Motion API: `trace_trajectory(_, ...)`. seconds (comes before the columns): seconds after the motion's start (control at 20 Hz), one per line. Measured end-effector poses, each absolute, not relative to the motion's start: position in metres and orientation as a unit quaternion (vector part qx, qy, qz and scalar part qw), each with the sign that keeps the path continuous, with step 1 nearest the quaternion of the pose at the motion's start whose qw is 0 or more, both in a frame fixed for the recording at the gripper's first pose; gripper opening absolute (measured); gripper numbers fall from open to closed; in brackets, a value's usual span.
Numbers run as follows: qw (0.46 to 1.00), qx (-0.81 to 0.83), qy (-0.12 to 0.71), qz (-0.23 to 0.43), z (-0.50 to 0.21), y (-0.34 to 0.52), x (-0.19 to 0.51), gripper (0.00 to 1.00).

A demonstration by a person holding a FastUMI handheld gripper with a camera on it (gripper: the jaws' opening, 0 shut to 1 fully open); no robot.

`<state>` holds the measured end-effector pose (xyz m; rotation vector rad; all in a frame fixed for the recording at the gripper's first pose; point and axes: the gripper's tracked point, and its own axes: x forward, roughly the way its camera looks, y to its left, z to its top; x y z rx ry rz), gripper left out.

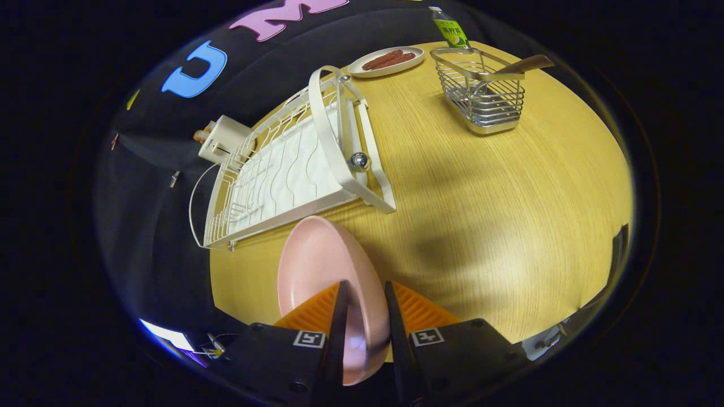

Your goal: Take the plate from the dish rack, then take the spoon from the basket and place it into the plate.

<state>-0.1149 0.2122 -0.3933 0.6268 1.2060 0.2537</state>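
Hand-held gripper [365, 294] pinching the pink plate [317, 265] by its rim, one finger on each face, plate on edge and tilted above the tabletop [481, 203]. Plate already out of the white dish rack [283, 169], which lies just beyond the fingers and to their left, with no dishes left in it. Step in hand, judged from this: set the plate down flat on bare tabletop ahead of and to the right of the fingers. Rotate so the hollow face turns upward before lowering. Keep well apart from the rack frame and its chrome knob [360, 161]. Lower until the base sits level, then spread the fingers; release only once the plate carries its own weight, since a smooth rim held at one spot is likely to slip or swing. Choose a spot short of the wire basket [486, 93], far beyond the fingers to the right, leaving a clear approach for the next step. Spoon [523, 65] standing in that basket, handle leaning out over the far rim. Small dish of sausages [387, 61] and bottle [449, 28] farther off, beside the basket; leave undisturbed.
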Motion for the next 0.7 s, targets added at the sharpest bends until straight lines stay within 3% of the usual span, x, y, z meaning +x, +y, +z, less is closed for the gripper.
trace_trajectory(0.05,0.775,0.280,0.555,0.114,-0.394,0.208,-0.113,0.41)
trace_trajectory(0.15,0.779,0.281,0.548,0.115,-0.394,0.207,-0.111,0.53)
trace_trajectory(0.2,0.782,0.284,0.542,0.115,-0.390,0.204,-0.110,0.66)
trace_trajectory(0.5,0.836,0.229,0.482,0.129,-0.357,0.174,-0.102,0.93)
trace_trajectory(0.7,0.879,0.200,0.407,0.149,-0.304,0.152,-0.092,0.97)
